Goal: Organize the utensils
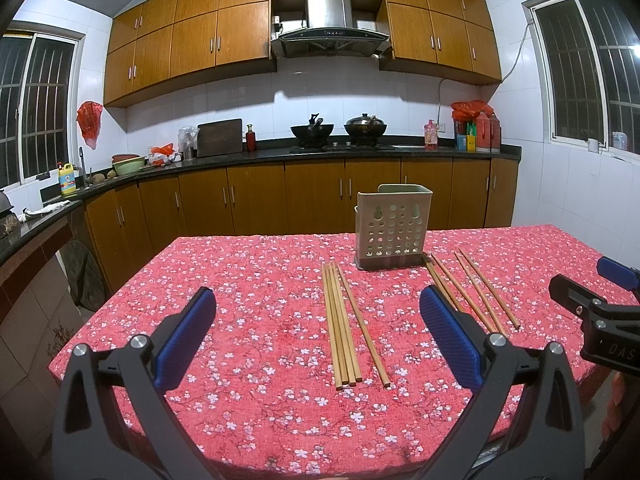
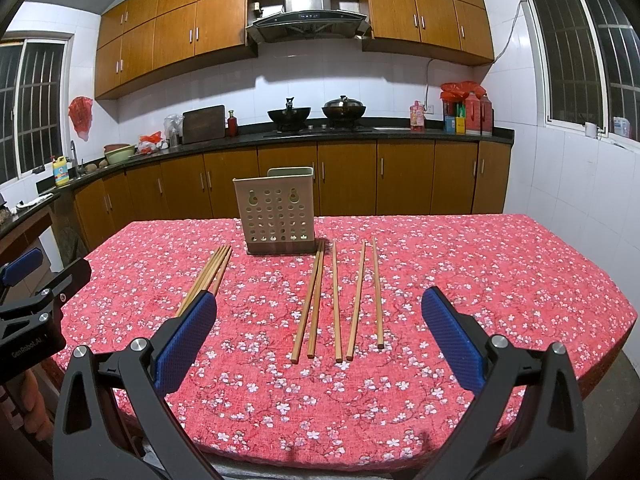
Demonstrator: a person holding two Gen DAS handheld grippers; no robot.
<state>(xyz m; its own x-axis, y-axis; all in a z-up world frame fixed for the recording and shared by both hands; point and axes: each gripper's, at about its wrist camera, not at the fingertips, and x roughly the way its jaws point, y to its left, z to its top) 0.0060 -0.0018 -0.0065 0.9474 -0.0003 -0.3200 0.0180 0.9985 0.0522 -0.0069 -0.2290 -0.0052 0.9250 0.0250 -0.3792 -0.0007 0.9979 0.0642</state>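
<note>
A beige perforated utensil holder [image 1: 393, 227] [image 2: 279, 214] stands upright on the red floral tablecloth [image 1: 260, 280] [image 2: 480, 272]. A bundle of wooden chopsticks [image 1: 342, 326] [image 2: 210, 276] lies left of it. Several separate chopsticks [image 2: 338, 300] [image 1: 476, 292] lie right of it. My left gripper [image 1: 318, 338] is open and empty, above the near table edge, facing the left bundle. My right gripper [image 2: 320, 344] is open and empty, facing the right-hand chopsticks. Each gripper shows at the edge of the other's view.
A kitchen counter [image 1: 360, 152] runs along the back wall with two woks [image 1: 312, 130], a cutting board [image 1: 220, 138] and bottles. Wooden cabinets stand below it. The table's near edge [image 2: 320, 456] is close under both grippers.
</note>
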